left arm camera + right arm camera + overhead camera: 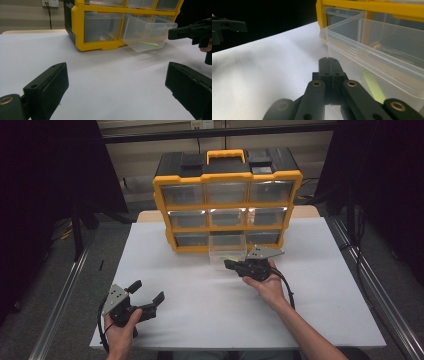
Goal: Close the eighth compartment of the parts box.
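Note:
A yellow and black organizer (200,210) with clear drawers stands at the back of the white table (210,315). Its bottom middle drawer (227,252) is pulled out. Through the drawer's (147,32) clear wall I see a pale green piece (150,44) lying inside, and the same green piece (373,85) sits close by in the right gripper view. My right gripper (228,264) is shut with nothing in it, tips just in front of the drawer (374,47); its pads (328,61) are pressed together. My left gripper (147,291) rests open near the front left, empty, jaws wide apart.
Bare white tabletop (105,72) lies between the two grippers. The table's front edge (240,347) is close to the left hand. Metal rails (60,305) run along both sides of the table, with dark surroundings beyond.

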### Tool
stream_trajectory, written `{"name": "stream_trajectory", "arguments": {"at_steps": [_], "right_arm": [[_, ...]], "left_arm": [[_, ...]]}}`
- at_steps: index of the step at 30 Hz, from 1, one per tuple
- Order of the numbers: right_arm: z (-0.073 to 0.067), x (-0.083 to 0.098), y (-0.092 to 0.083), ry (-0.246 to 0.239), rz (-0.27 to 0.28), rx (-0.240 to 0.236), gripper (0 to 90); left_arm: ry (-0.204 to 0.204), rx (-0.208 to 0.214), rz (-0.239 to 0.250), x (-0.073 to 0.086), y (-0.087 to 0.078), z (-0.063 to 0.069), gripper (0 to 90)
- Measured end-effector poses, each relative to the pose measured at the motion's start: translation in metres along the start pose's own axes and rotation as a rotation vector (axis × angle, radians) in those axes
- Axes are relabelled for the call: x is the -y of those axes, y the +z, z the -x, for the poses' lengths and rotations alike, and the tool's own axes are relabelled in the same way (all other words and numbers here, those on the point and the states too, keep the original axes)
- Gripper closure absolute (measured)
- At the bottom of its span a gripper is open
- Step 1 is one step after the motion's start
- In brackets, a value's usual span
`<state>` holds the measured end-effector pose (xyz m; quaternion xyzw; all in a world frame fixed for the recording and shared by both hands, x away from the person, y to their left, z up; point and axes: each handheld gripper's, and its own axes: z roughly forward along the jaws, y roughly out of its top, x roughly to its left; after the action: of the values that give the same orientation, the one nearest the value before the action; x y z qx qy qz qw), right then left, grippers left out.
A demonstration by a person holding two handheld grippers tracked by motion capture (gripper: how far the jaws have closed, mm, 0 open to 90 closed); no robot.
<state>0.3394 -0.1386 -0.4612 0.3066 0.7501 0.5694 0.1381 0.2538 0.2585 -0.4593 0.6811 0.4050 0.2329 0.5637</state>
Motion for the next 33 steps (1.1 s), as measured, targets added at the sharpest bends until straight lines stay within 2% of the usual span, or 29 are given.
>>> {"name": "stream_trajectory", "arguments": {"at_steps": [10,18,25,33], "right_arm": [[0.001,-0.005,0.007,-0.006,-0.039,-0.009,90.0],[0.005,-0.004,0.012,-0.002,-0.060,0.009,90.0],[0.008,-0.009,0.014,-0.011,-0.078,0.031,90.0],[0.011,-0.009,0.016,-0.003,-0.071,0.045,90.0]], "left_arm": [[-0.003,-0.008,0.001,0.000,0.000,0.000,5.3],[-0.002,-0.007,0.001,0.000,0.000,0.000,5.4],[-0.004,-0.008,0.006,-0.001,-0.001,-0.002,5.6],[-0.005,-0.006,0.002,0.000,0.000,-0.001,5.6]]}}
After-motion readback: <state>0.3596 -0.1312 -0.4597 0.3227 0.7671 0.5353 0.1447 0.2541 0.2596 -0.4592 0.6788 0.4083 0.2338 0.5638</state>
